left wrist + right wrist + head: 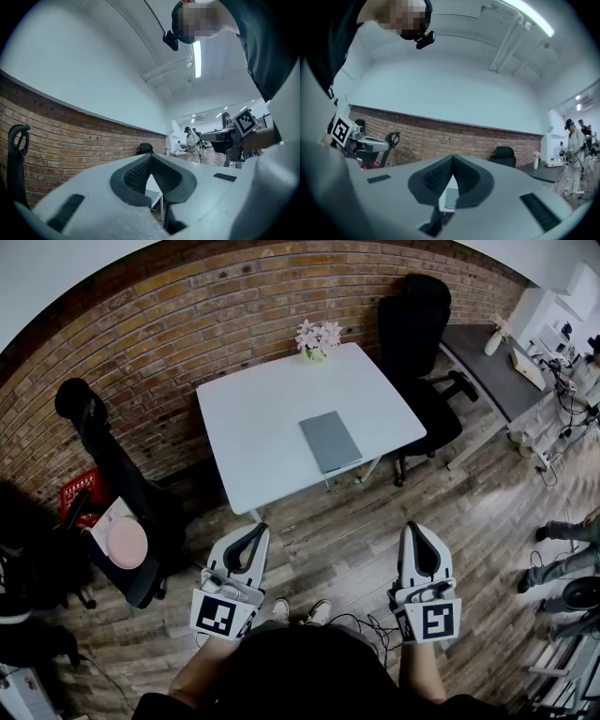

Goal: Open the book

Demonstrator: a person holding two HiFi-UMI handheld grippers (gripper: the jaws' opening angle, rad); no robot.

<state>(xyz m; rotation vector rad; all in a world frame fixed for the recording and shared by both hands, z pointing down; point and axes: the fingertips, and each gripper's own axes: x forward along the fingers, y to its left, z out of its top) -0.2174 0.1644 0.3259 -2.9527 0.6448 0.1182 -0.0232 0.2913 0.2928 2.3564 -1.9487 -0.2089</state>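
A closed grey book point(330, 441) lies flat near the front edge of a white table point(253, 418). Both grippers are held level over the wooden floor, well short of the table. My left gripper point(256, 532) is shut and holds nothing; in the left gripper view its tips point(151, 156) meet, with a bit of the table showing beneath them. My right gripper point(419, 532) is also shut and empty. In the right gripper view the book point(450, 198) shows through the gap under the joined tips point(453, 158).
A small vase of pink flowers point(318, 338) stands at the table's far edge by the brick wall. Black office chairs stand at the right point(417, 343) and left point(103, 456) of the table. A grey desk point(497, 371) is at the far right. People point(191, 143) stand in the background.
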